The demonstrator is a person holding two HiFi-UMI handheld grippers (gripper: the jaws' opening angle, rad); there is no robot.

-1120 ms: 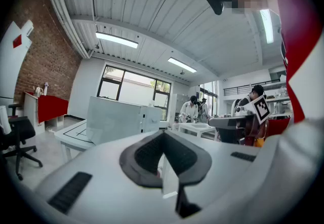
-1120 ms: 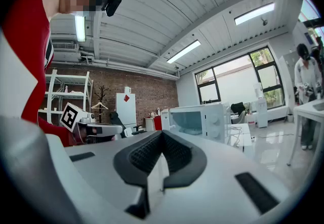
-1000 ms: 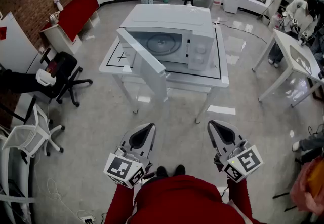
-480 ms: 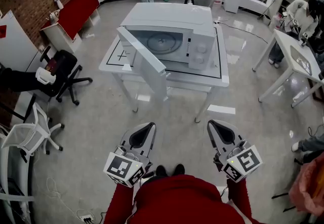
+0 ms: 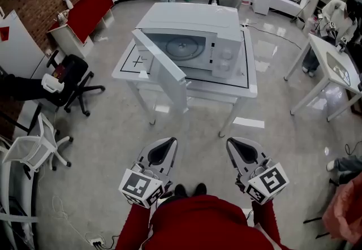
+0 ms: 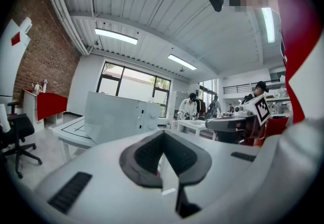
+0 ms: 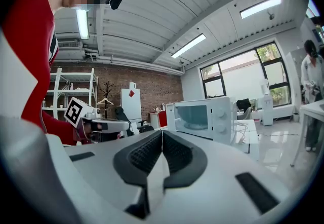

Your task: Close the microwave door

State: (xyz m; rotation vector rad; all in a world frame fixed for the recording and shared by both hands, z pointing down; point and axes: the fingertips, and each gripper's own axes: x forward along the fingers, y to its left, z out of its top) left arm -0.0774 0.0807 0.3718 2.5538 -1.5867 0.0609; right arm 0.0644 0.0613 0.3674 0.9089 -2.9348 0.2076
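A white microwave [image 5: 195,31] stands on a white table [image 5: 129,69] ahead of me. Its door [image 5: 161,68] hangs wide open, swung out toward me and to the left, and the glass turntable shows inside. My left gripper [image 5: 171,141] and right gripper [image 5: 229,142] are held side by side low in the head view, well short of the table, both shut and empty. The left gripper view shows the shut jaws of the left gripper [image 6: 163,133] with the door [image 6: 109,116] beyond. In the right gripper view the microwave [image 7: 202,115] stands past the closed right gripper [image 7: 162,132].
A black office chair [image 5: 72,78] and a white chair [image 5: 31,150] stand at the left, near a red cabinet [image 5: 85,12]. Another white table [image 5: 334,68] is at the right. People work at the back and right. Grey floor lies between me and the microwave table.
The right gripper has edged slightly to the left. The left gripper and the microwave door stand as before.
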